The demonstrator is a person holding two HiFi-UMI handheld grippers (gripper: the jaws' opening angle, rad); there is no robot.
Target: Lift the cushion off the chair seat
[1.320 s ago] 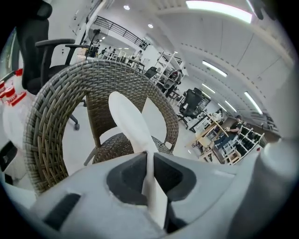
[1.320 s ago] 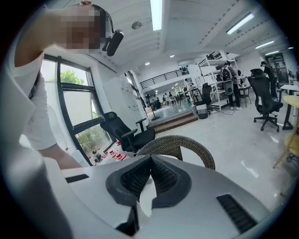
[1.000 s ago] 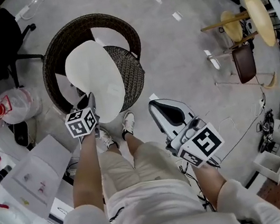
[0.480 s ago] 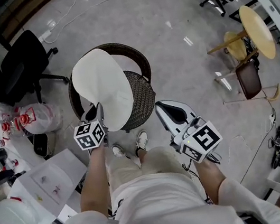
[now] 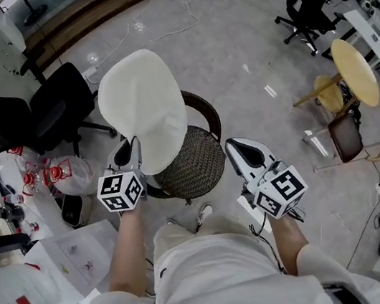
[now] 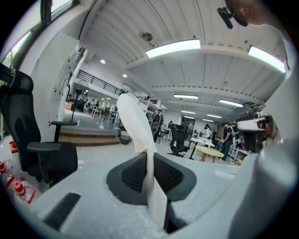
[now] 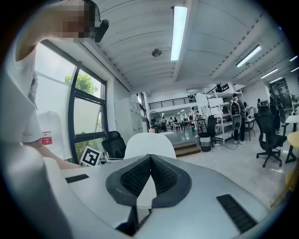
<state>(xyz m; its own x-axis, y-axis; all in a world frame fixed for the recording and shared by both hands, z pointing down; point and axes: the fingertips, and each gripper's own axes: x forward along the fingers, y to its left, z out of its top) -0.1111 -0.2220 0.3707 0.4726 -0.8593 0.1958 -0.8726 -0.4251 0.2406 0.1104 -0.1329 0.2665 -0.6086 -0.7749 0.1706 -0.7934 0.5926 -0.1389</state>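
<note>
Cushion (image 5: 142, 109) in left tongs (image 5: 133, 149), above chair (image 5: 195, 161).

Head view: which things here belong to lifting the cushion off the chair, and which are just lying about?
Part of the job:
white cushion, held up by one edge
wicker chair
left gripper, shut on the cushion's edge
right gripper, shut, holding nothing

Just lying about:
black office chair
round wooden table
papers
red-capped bottles

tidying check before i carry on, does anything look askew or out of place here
The white cushion is off its wicker chair: the left hand-held gripper pinches one edge, so it is tilted in the air over the chair. Nothing looks spilled or damaged.
</note>
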